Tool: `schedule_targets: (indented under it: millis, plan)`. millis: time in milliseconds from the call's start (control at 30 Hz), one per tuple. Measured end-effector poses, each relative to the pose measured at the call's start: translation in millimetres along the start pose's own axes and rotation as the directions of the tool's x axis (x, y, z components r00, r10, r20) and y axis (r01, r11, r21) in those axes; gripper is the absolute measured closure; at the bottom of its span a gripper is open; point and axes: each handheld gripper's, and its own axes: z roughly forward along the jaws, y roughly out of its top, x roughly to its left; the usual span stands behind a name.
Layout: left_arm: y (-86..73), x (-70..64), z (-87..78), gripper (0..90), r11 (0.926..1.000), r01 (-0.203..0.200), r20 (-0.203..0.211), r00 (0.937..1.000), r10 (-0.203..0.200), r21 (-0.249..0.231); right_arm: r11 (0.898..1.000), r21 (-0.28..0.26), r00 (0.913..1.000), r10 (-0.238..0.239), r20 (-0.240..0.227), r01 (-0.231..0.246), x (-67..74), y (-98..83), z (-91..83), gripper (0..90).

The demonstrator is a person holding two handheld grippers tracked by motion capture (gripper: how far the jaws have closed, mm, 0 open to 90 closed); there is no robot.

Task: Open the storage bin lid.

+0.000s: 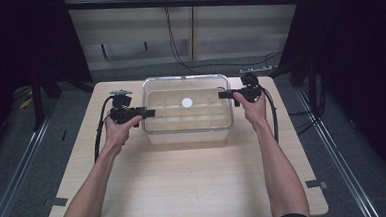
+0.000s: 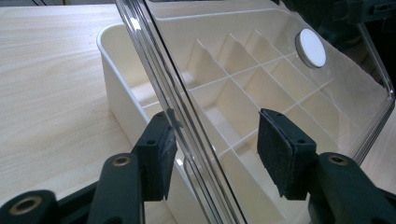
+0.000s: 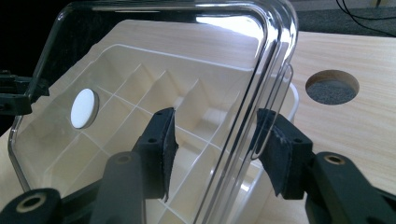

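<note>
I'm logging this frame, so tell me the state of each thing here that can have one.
Clear plastic lid: resting on the box, its side edges between the jaws of both grippers.
Cream divided storage box: on the table, compartments empty.
Left gripper: open, straddling the lid's edge.
Right gripper: open, straddling the lid's edge.

A light wooden table (image 1: 185,184) with rounded corners carries 1 cream box (image 1: 186,120), divided inside into compartments, standing toward the far middle of the top. A round hole (image 3: 332,87) is cut through the tabletop just beside the box. The near half of the wood lies bare.
</note>
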Motion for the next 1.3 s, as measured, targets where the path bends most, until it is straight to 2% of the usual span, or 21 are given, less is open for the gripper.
schedule_targets:
  millis: [433,467,667,733,1000,1200,1300]
  plan:
    - [4.2,-3.3,-5.7,50.6,0.9997,-0.013,0.016,0.9998,0.014,-0.020,1.000,-0.015,0.9993,-0.020,-0.031,0.020,7.1,2.3,-8.9,49.5]
    - [4.8,-4.2,-6.2,50.7,0.9996,-0.017,0.018,0.9997,0.017,-0.023,1.000,-0.023,0.9988,-0.020,-0.045,0.019,8.2,3.1,-11.0,49.9]
    - [7.4,-7.5,-9.2,51.3,0.9993,-0.022,0.026,0.9994,0.023,-0.029,0.999,-0.040,0.9986,-0.033,-0.040,0.032,14.6,5.7,-16.2,51.5]
    - [8.0,-9.0,-11.0,52.6,0.9992,-0.018,0.026,0.9995,0.019,-0.036,0.998,-0.053,0.9988,-0.027,-0.042,0.024,16.2,6.7,-19.1,53.0]
    - [9.0,-14.5,-16.0,53.4,0.9980,-0.046,0.017,0.9988,0.047,-0.043,0.998,-0.055,0.9991,-0.018,-0.037,0.016,22.9,8.3,-26.3,54.3]
    - [8.1,-16.7,-21.0,55.8,0.9974,-0.045,0.029,0.9985,0.047,-0.057,0.997,-0.075,0.9983,-0.006,-0.058,0.002,26.4,6.2,-34.5,57.7]
    - [8.3,-18.8,-24.3,57.0,0.9968,-0.058,0.030,0.9978,0.059,-0.056,0.996,-0.087,0.9976,-0.001,-0.070,-0.005,28.9,4.8,-39.7,59.7]
